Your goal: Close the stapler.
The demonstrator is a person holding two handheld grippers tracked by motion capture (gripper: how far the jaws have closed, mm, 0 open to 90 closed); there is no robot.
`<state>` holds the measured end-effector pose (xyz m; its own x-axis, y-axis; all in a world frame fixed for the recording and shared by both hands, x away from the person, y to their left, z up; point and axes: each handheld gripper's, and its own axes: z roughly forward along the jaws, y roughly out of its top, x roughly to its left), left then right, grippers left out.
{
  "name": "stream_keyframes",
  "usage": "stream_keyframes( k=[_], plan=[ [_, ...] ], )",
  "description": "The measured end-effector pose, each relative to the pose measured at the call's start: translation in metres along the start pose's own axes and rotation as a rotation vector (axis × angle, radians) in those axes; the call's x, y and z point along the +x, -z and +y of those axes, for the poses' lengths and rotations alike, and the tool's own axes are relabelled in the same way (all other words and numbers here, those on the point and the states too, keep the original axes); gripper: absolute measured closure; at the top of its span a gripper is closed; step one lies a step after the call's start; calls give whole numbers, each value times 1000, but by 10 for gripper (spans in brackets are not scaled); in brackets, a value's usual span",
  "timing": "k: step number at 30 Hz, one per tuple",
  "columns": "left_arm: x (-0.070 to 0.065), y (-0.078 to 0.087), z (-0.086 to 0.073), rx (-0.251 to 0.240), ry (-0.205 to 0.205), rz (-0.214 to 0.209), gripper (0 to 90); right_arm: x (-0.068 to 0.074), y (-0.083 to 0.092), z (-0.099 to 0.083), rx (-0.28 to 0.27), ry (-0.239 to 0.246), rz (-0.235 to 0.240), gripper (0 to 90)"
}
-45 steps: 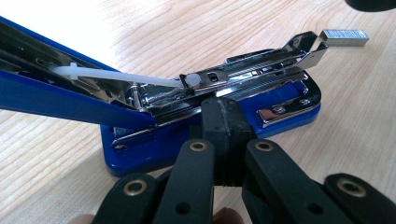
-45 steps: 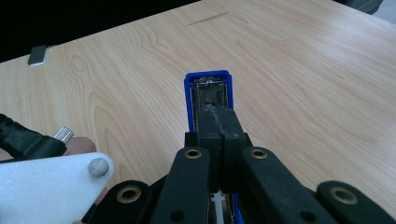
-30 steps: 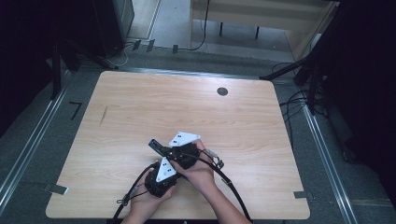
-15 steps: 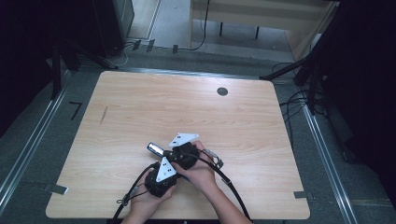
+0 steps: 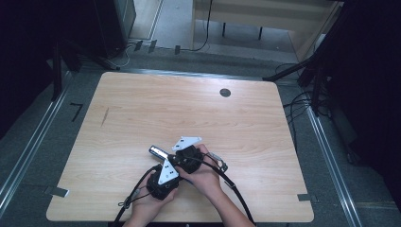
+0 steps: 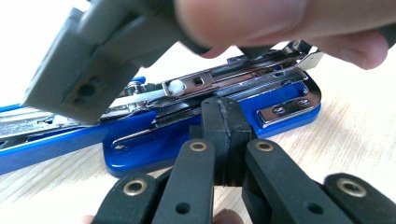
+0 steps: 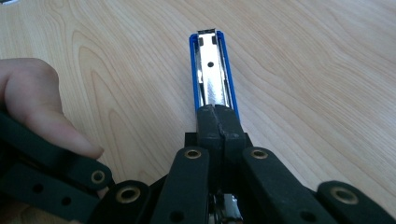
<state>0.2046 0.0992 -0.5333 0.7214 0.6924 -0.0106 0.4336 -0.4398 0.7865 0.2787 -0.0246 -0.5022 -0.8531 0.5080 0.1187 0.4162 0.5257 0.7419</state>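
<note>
A blue stapler (image 6: 280,116) lies on the wooden table (image 5: 189,109), swung open so its metal magazine shows. In the high view its shiny end (image 5: 157,151) sticks out left of the two hands near the table's front edge. My left gripper (image 6: 224,105) is shut, its tip against the stapler's side between base and magazine. My right gripper (image 7: 218,111) is also shut, lying over the near end of the stapler's open blue arm (image 7: 212,70), which runs away from it. In the high view the right gripper (image 5: 171,156) sits just above the left gripper (image 5: 174,165).
A dark round grommet (image 5: 225,92) sits in the table's far right part. Cables (image 5: 231,184) trail from the grippers toward the front edge. The right gripper's grey plate (image 6: 88,70) and the person's fingers (image 6: 261,18) hang close above the stapler. A thumb (image 7: 37,107) rests left of the right jaws.
The stapler's end left of the hands has tipped slightly and now shows bright metal. Both hands have kept their places.
</note>
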Motion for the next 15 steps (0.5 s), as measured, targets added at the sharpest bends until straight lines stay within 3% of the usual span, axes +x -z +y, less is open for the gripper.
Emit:
stream_keyframes(
  k=[15],
  plan=[
    [0, 0, 0, 0, 1, 0, 900, -16, 30, -19, -76, -57, -19, 854]
  ],
)
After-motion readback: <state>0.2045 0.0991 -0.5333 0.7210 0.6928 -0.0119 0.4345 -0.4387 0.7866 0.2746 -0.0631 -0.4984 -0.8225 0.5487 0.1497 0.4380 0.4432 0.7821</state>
